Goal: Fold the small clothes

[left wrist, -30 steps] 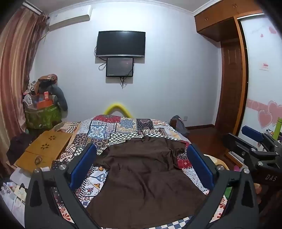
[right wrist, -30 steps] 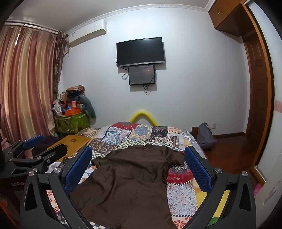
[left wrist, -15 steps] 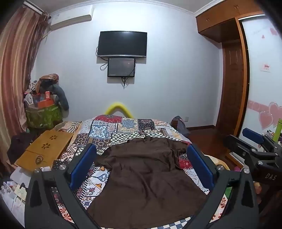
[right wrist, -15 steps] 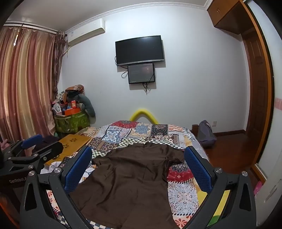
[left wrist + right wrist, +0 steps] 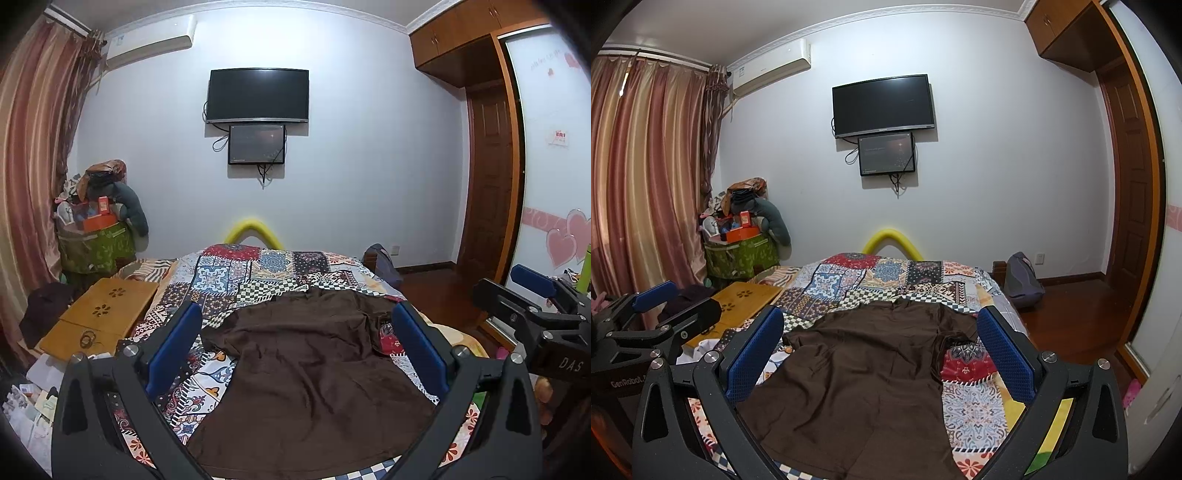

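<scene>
Brown shirt (image 5: 314, 373) spread flat on bed (image 5: 236, 273), hem at near edge. Left claw (image 5: 295, 350) and right claw (image 5: 879, 350) both gape wide, empty, above it. Thin, limp fabric, probably light; pinch sleeve or hem corners.

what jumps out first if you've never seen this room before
The brown shirt spread flat in the middle of the patchwork quilt stands out first, dark against the busy pattern. Both grippers, left and right, hover over it with jaws wide open, holding nothing. On the far wall a black TV hangs above a smaller screen.
</scene>
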`<state>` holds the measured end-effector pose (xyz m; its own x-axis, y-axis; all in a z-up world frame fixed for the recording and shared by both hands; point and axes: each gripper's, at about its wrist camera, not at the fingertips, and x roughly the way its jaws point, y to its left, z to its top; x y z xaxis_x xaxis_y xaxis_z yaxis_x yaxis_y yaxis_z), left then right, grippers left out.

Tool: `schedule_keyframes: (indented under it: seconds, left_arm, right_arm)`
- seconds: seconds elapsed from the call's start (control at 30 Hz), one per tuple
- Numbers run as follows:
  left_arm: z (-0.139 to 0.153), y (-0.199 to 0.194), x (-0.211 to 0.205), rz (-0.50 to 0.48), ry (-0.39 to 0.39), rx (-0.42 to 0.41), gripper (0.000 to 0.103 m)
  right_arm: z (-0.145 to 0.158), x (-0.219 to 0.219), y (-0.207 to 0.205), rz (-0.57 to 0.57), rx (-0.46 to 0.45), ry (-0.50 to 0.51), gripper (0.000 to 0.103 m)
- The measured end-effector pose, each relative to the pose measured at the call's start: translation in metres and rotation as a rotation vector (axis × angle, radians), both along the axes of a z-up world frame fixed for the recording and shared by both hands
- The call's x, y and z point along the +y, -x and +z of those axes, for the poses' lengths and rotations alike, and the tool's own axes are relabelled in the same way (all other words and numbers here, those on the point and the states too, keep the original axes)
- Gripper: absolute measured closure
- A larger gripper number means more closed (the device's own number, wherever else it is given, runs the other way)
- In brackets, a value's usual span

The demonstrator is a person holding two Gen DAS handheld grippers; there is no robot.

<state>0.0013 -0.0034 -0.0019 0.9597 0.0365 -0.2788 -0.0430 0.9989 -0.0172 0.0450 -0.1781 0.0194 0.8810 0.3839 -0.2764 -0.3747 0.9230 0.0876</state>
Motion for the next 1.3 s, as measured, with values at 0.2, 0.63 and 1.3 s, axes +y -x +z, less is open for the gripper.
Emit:
schedule_keyframes:
  seconds: [0.2,0.63,1.3]
  left_arm:
    - [-0.0002,-0.0001,0.0026,0.001,0.005,0.0,0.0]
    - [-0.0002,0.0005,0.0046,0.004,0.005,-0.002,0.0]
    - [-0.0006,-0.001,0.0059,0.008,0.001,0.002,0.0]
  right_arm:
    - [0.0007,0.0006,0.0007,-0.001,-0.002,0.001,0.0]
    - [0.0007,0.0023,0.0012,0.001,-0.002,0.001,0.0]
    - [0.0,0.0037,0.0014,0.001,0.0,0.002,0.0]
